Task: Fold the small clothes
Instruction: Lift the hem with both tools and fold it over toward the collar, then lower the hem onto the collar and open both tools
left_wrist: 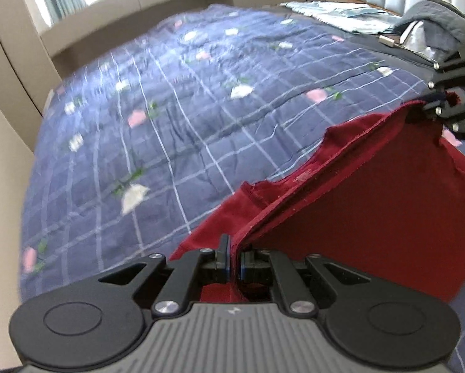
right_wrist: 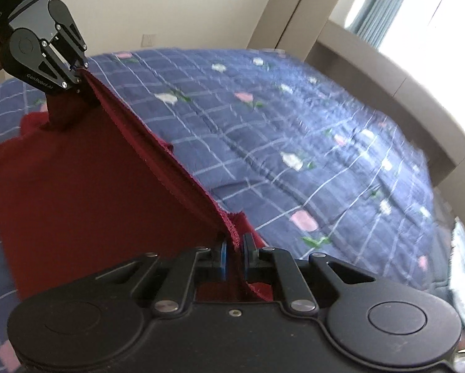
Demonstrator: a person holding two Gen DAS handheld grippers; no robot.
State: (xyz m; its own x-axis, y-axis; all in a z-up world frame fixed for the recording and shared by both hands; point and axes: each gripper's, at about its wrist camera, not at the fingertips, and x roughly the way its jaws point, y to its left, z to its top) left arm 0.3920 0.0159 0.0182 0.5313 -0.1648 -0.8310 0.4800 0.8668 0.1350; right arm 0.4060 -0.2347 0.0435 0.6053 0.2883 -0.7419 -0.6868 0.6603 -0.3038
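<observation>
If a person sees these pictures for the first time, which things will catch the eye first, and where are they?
First, the dark red garment, lifted off the bed and stretched taut by its upper edge between two claws. The left claw pinches one end and the right claw the other, both shut on the cloth. Behind spreads a blue checked quilt with small flowers, covering the bed.

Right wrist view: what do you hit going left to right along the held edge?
Left gripper, shut on the red garment → its taut edge → right gripper, also shut on it → blue checked quilt → window.
</observation>
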